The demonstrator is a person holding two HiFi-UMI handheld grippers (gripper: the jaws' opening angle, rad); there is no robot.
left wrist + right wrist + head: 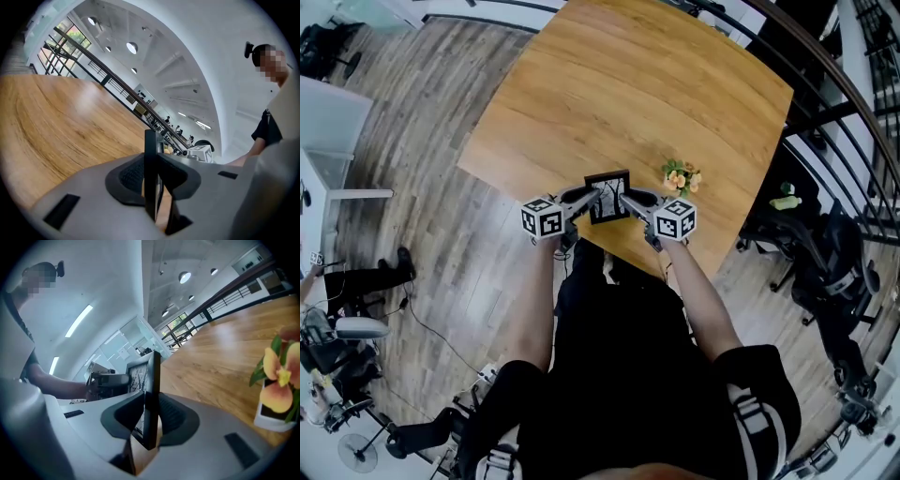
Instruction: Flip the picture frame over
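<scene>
A small black picture frame [608, 195] stands upright near the front edge of the wooden table [628, 84]. My left gripper [589, 199] is shut on its left side and my right gripper [628, 201] on its right side. In the left gripper view the frame [150, 159] shows edge-on between the dark pads [129, 176], with the left gripper [152, 180] pressing on it. In the right gripper view the frame [153, 390] also stands edge-on, its printed face turned left, clamped by the right gripper [151, 420].
A small white pot of orange and yellow flowers [682, 176] sits just right of the frame and close to my right gripper [277, 380]. A curved railing [825, 66] and office chairs [834, 253] lie beyond the table's right edge. Wooden floor lies to the left.
</scene>
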